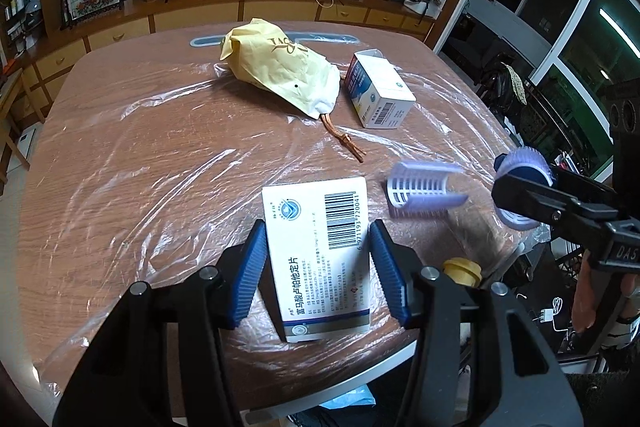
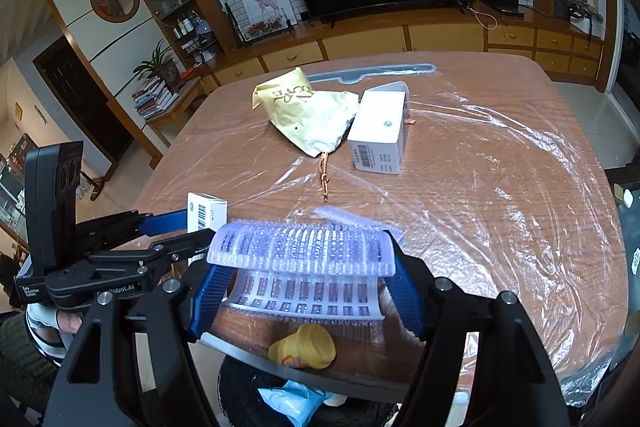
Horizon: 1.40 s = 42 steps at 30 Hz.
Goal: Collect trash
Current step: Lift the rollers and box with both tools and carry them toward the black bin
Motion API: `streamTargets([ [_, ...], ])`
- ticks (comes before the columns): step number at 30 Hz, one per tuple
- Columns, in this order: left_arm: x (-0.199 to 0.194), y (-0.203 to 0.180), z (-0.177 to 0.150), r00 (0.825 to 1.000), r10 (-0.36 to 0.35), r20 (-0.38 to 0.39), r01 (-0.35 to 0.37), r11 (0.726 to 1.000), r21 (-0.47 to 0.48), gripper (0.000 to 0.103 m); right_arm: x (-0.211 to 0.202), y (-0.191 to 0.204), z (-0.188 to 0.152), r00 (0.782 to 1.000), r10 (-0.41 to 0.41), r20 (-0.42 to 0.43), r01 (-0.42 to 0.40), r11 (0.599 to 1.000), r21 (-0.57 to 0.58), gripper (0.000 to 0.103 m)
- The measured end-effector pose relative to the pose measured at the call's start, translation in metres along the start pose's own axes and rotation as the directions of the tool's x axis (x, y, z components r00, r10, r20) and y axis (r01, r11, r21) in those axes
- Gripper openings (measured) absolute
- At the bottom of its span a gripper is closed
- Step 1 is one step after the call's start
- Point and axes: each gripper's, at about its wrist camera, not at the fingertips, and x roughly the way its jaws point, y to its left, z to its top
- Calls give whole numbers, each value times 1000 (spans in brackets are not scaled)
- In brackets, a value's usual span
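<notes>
**Both grippers loaded over the bench edge**

The left gripper (image 1: 318, 271) is closed on a flat pill box (image 1: 318, 247), its blue pads pressing the box's two long sides, barcode face up. The box is held at the near edge of the bench (image 1: 120, 147), which is covered with clear plastic film (image 1: 160, 155).

The right gripper (image 2: 306, 287) clamps a lilac hair roller (image 2: 300, 251) by its ends, the roller lying crosswise between the pads. A second roller (image 1: 424, 193) looks blurred just beside it, above the film; whether it touches the bench cannot be told.

Farther back on the bench lie a crumpled yellow bag (image 1: 280, 67) with a brown cord (image 1: 344, 143) trailing toward the near side, and a small white carton (image 1: 380, 89) just right of the bag.

Below the bench edge, between the grippers, a yellow cap (image 2: 304, 347) shows, and under it something pale blue (image 2: 292, 403) in a dark bin (image 2: 236, 387).
</notes>
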Motion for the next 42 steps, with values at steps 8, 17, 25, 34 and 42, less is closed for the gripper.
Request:
streamTargets([
  [8,2,2,-3,1000,10,-6,-10,1000,-6,53,2,3,-9,1000,-5,-15,5,1000,5,70],
  [17,-1,-3,-5,1000,-2,11,2,1000,-12,52,-2,8,-14,1000,-4,-14,4,1000,1,70],
  [25,-13,-11,-6,999,-14,37,13,1000,6,52,-4,11,-16,1000,4,-22,-4,1000,-19,70],
  [34,-29,-7,-13,998,-52,44,52,999,-9,52,-11,14,-28,999,25,-46,-27,999,-41,70],
  [42,-37,-9,-21,997,-61,45,61,998,-7,52,-15,15,-35,998,34,-58,-36,999,-38,70],
])
